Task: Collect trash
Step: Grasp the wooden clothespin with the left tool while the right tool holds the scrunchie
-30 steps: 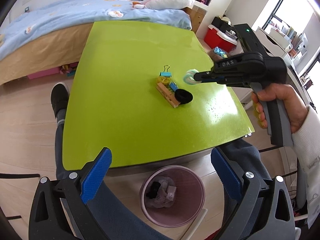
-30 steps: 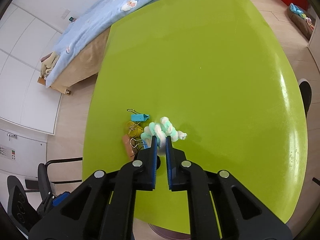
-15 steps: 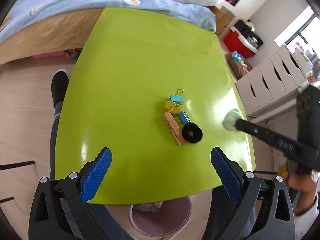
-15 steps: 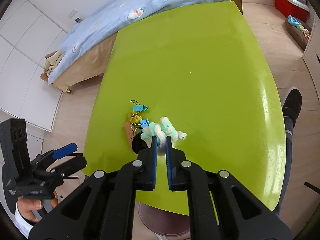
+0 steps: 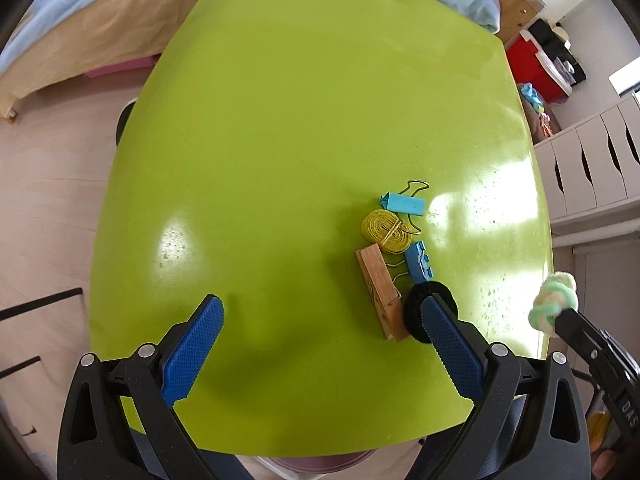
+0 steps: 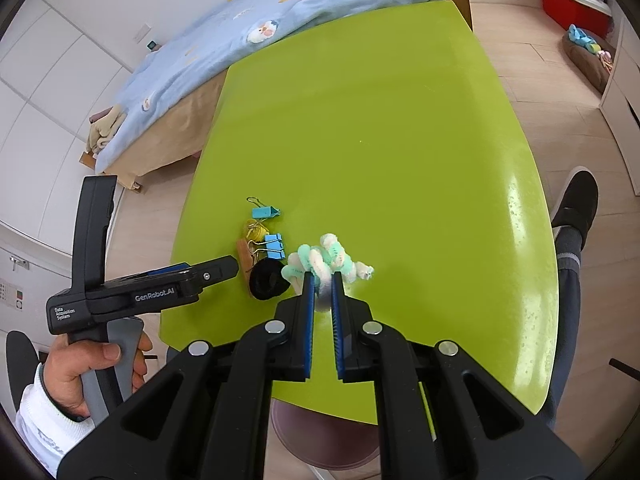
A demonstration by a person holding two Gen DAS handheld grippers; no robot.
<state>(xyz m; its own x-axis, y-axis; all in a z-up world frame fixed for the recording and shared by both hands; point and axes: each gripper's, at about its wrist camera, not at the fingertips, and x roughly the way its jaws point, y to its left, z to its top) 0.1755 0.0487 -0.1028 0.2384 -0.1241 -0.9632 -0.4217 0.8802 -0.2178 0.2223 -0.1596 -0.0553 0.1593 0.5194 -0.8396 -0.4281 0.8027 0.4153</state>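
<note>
Two grippers are at work over our glossy lime-green table (image 5: 280, 128), and each carries its own risk. Our right gripper (image 6: 323, 280) is pinched narrowly on a fuzzy twist of mint-green and white pipe cleaner (image 6: 326, 258), held just past the table's near edge. The round pink-mauve waste bin (image 6: 320, 440) sits on the floor below that edge, only partly in view under the tabletop. Only the lower end of the twist is caught between the blue pads, so we judge the hold to be shallow: a jolt could let it slip and drop on the table or the floor instead of into the bin. If we let go too far over the tabletop, it would land on the green surface.

Our left gripper (image 5: 322, 344) hangs wide open above the little heap near the table's right side: a black ring-shaped hair tie (image 5: 416, 312), a wooden clothespin (image 5: 380, 288), a small blue binder clip (image 5: 418, 262), a coiled yellow band (image 5: 386, 230) and a second blue binder clip (image 5: 402, 204). These lie touching or overlapping, so closing here could catch two things at once, or push the clothespin and scatter the clips. One pad already sits over the hair tie's edge, so a straight descent might press on it rather than straddle it.
</note>
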